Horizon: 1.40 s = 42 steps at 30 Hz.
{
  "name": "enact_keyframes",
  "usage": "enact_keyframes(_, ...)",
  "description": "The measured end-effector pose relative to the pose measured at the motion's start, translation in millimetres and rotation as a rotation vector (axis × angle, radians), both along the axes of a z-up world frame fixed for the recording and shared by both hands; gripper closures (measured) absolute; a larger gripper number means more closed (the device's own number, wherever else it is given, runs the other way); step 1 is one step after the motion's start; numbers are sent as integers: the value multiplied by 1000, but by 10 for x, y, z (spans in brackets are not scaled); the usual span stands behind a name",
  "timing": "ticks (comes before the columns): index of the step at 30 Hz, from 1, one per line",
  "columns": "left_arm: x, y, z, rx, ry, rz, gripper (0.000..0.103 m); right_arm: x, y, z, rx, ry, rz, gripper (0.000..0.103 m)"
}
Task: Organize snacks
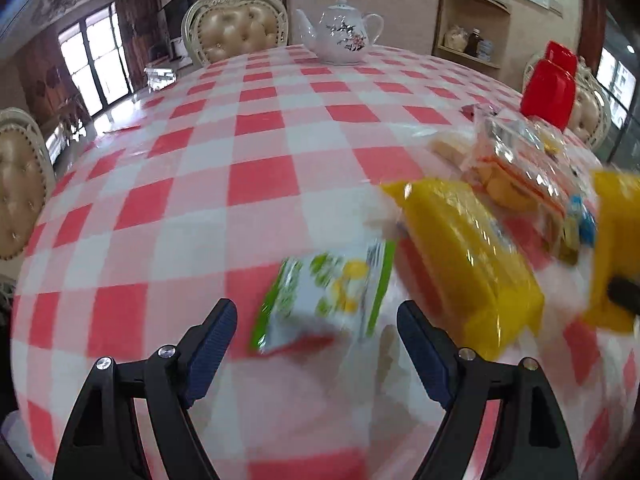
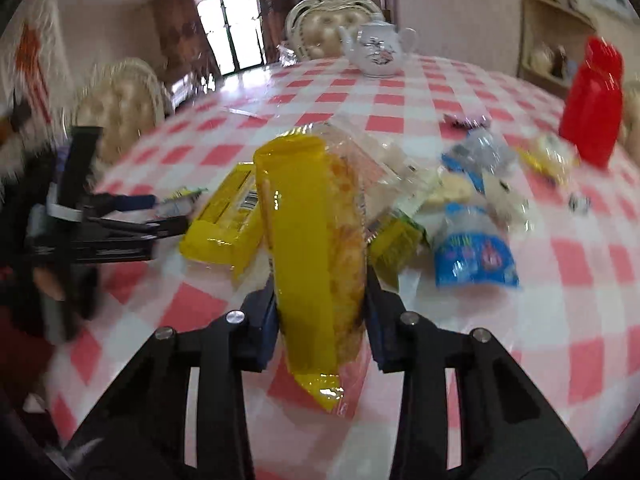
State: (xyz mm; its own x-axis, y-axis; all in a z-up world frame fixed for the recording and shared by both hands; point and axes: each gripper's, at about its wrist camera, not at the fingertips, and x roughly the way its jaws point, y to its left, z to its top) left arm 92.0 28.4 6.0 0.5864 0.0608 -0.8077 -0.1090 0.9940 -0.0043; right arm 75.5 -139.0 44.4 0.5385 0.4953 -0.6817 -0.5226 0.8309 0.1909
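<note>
— Holding one yellow snack pack (image 2: 316,248) in your right tool (image 2: 320,320), are you? How far along does that put you?

— Early, I'd judge. Your right tool is closed on that pack, its two pads pressing either side, and the pack stands up off the desk (image 2: 500,320), tilted away from the camera. It's one item lifted out of a heap.

— And my left tool (image 1: 316,344)?

— Spread wide and holding nothing. It hangs just short of the green-and-white packet (image 1: 324,300), which lies flat on the checked cloth between the two pads but isn't touched by either.

— What's around that?

— Just beside it lies another yellow pack (image 1: 468,264), and behind that a clear-wrapped pack with orange print (image 1: 520,172). From the right wrist view you've also got blue-and-white bags (image 2: 474,256) and smaller wrapped bits scattered toward the red container (image 2: 592,104). All loose, overlapping, no rows or groups that I can see.

— Anywhere to put them?

— No tray or box shows. The teapot (image 1: 344,32) sits at the far edge, well apart. Nearly everything is left to sort, by my reckoning.
</note>
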Motion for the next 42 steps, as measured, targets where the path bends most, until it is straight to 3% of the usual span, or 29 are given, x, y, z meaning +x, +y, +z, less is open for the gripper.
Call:
enact_keyframes(2,64,-4,-32,18,5,40,29,6,-40,-9,46,18,-3,62)
enact_keyframes(3,56,-23,-13,19,-19,34,52,-3,-36,1,53,15,-4,62)
enact_keyframes(4,45,-53,8,37,-21,30,58,-32,-52,14,66,12,-8,62)
enact_keyframes(6,-4,-94,44,66,-43,22,61,-63,-64,29,112,20,-6,62)
enact_keyframes(9,-109,-149,82,96,-66,11,62,-73,-71,56,119,7,1,62)
enact_keyframes(15,-343,-189,222,68,-103,10,63,23,-94,-94,149,94,3,62)
enact_keyframes(42,-1487,-116,213,-41,-146,-2,62,-551,30,-58,248,72,-3,63)
